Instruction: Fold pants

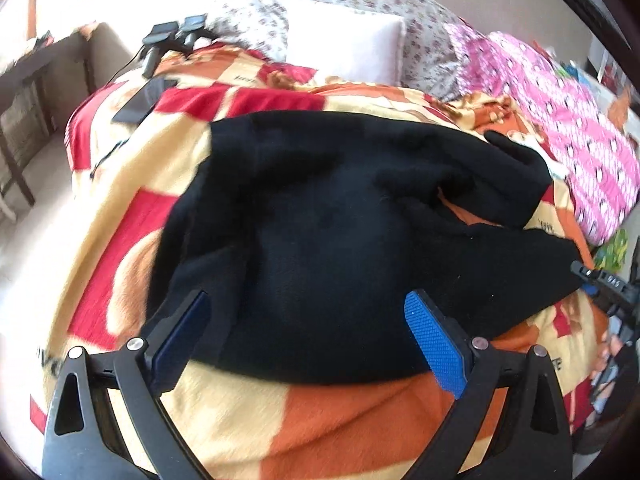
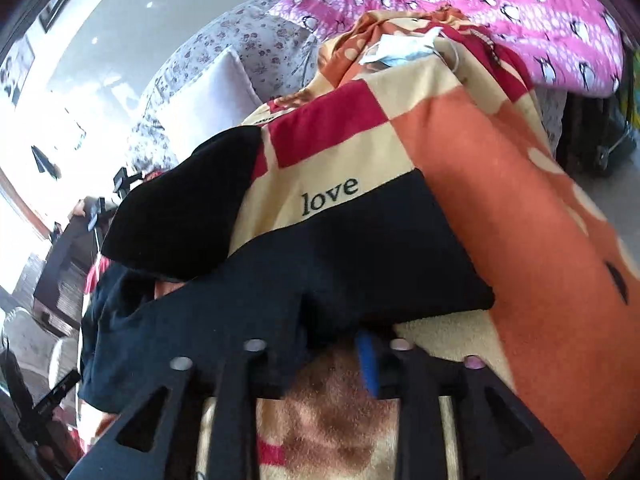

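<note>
Black pants (image 1: 328, 216) lie spread and rumpled on a patterned orange, red and cream blanket (image 1: 248, 424). My left gripper (image 1: 308, 320) is open, its blue-padded fingers (image 1: 434, 344) wide apart just above the near edge of the pants, holding nothing. In the right wrist view the pants (image 2: 340, 252) lie across the blanket (image 2: 520, 220), one part folded up at the left. My right gripper (image 2: 336, 340) is shut on the near hem of the pants, the cloth bunched between its fingers; one blue pad (image 2: 368, 364) shows.
A white pillow (image 1: 348, 48) and a floral pillow (image 1: 256, 24) lie at the head of the bed. A pink penguin-print blanket (image 1: 580, 132) is at the right. Black devices (image 1: 168, 40) sit on the bed's far left corner. A dark table (image 1: 24, 92) stands left of the bed.
</note>
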The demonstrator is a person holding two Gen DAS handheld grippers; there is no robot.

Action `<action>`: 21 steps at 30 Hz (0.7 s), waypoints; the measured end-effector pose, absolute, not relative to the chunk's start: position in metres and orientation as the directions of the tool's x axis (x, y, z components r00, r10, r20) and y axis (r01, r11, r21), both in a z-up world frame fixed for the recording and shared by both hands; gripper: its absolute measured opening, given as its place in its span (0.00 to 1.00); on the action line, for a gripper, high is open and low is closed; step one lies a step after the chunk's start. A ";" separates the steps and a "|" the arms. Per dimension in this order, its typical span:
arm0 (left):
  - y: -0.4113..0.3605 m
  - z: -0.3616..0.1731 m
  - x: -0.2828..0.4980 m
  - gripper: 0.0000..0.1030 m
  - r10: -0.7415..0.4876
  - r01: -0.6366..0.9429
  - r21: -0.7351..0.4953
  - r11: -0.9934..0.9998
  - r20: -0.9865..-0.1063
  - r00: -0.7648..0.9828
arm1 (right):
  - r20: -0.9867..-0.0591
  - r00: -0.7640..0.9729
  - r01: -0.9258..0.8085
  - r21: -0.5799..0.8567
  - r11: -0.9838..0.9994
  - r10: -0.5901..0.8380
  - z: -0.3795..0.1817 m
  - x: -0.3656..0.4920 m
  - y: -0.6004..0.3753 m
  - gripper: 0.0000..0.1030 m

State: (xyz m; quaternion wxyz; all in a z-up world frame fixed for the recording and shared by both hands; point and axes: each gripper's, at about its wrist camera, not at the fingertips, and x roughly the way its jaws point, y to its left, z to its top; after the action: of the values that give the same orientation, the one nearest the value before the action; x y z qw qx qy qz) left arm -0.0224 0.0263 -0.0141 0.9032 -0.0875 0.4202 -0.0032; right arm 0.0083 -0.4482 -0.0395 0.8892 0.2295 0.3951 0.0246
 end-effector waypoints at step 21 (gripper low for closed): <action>0.058 -0.046 -0.010 0.12 -0.092 -0.222 -0.275 0.935 -0.795 0.599 | -0.595 0.742 0.075 0.531 0.844 0.308 -0.031 0.012 -0.447 0.05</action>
State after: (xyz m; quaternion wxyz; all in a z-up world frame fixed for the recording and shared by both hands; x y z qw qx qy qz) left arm -0.0105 0.0579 -0.0455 0.8768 -0.1759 0.4460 0.0371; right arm 0.0121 -0.4468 -0.0310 0.8930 0.2713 0.3531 0.0653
